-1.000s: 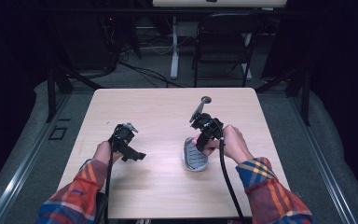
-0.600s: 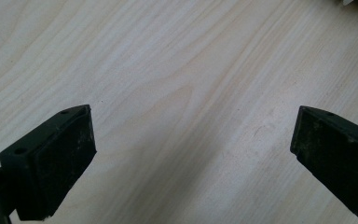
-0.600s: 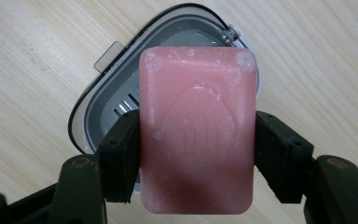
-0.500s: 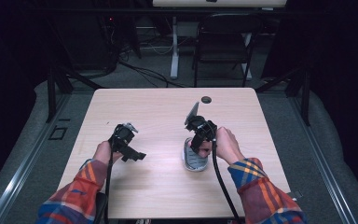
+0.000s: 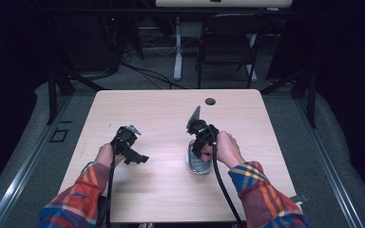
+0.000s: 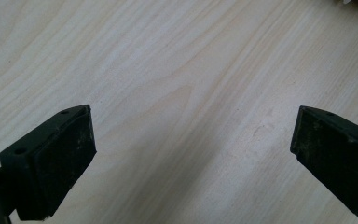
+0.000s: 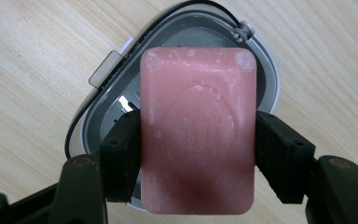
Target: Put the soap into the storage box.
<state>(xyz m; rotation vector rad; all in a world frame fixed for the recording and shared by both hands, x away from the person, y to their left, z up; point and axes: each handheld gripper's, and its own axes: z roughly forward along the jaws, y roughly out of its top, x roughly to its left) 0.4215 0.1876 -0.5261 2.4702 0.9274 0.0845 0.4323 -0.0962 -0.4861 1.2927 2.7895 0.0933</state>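
right gripper view: a pink soap bar (image 7: 198, 135) sits clamped between the 2 black jaws, 1 pad pressing each long side.
grip: right gripper (image 7: 196, 147) is closed on the bar and the hold looks square and centred.
soap: rounded rectangle, matte and waxy, dusted with pale flecks, an oval stamp pressed into its face; the lettering is too soft to read.
dish: grey soap dish (image 7: 98, 121) lies directly beneath the bar on the table, a rounded tray with a pale outer rim, a darker inner wall, slots in its floor and a small clear tab at 1 edge.
gap: whether the bar touches the dish floor or hangs just above it cannot be told.
high view: right gripper (image 5: 200, 145) points down over the dish (image 5: 197, 166), near the middle of the table (image 5: 157, 190).
left side: left gripper (image 5: 135, 154) rests well apart from the dish, over bare wood.
left gripper view: its jaws stand wide apart with nothing between them, just pale wood grain below.
progress: the pick looks done and the bar is lined up with the dish, so this reads as the late stage of placing.
left to do: set the bar down in the tray, release, lift away.
table: light wood laminate, smooth, with a round cable hole (image 5: 210, 101) near the far edge.
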